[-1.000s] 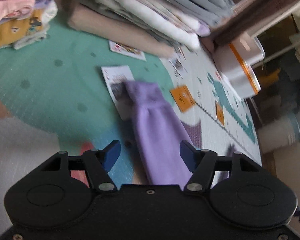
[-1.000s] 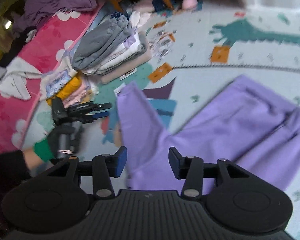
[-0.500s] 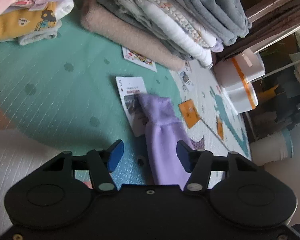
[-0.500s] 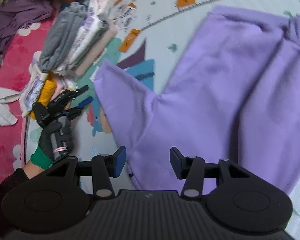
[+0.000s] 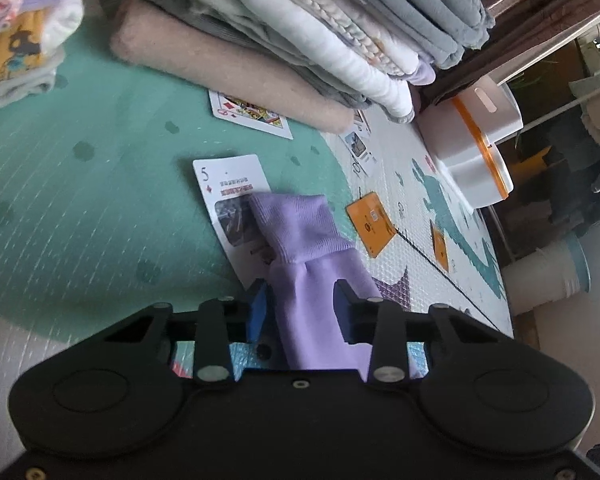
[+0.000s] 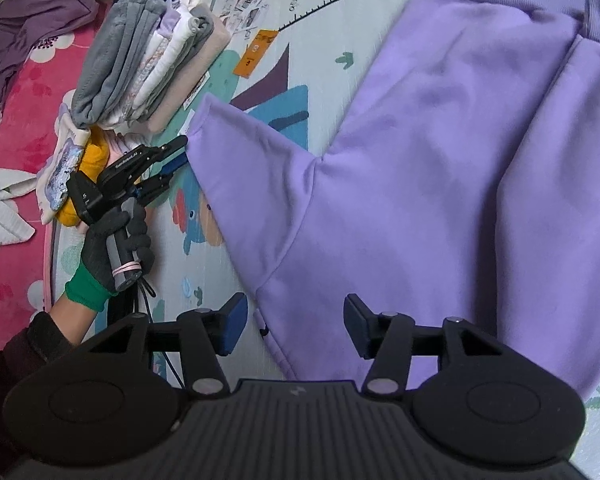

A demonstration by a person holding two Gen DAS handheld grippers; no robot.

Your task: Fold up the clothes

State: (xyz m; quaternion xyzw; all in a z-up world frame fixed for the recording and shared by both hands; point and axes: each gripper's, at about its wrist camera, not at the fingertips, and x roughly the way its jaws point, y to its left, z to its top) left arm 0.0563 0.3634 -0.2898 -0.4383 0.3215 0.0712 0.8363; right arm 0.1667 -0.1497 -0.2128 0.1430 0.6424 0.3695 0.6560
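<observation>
Patterned foam matting lies under your grippers. Your left gripper (image 5: 300, 308) straddles the purple sweatshirt's sleeve (image 5: 316, 296) just behind its ribbed cuff (image 5: 296, 224), fingers closing in but whether they grip I cannot tell; your right gripper (image 6: 296, 320) hangs released over the body (image 6: 440, 160). Fleece this soft droops — pinch seams or ribbing. Beyond, folded stacks (image 5: 300, 40) wait.

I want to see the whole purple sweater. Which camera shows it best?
The right wrist view: the purple sweater lies spread over the play mat, body and one sleeve showing. The left wrist view shows only that sleeve's ribbed cuff, lying on a playing card, between the left gripper fingers.
</observation>
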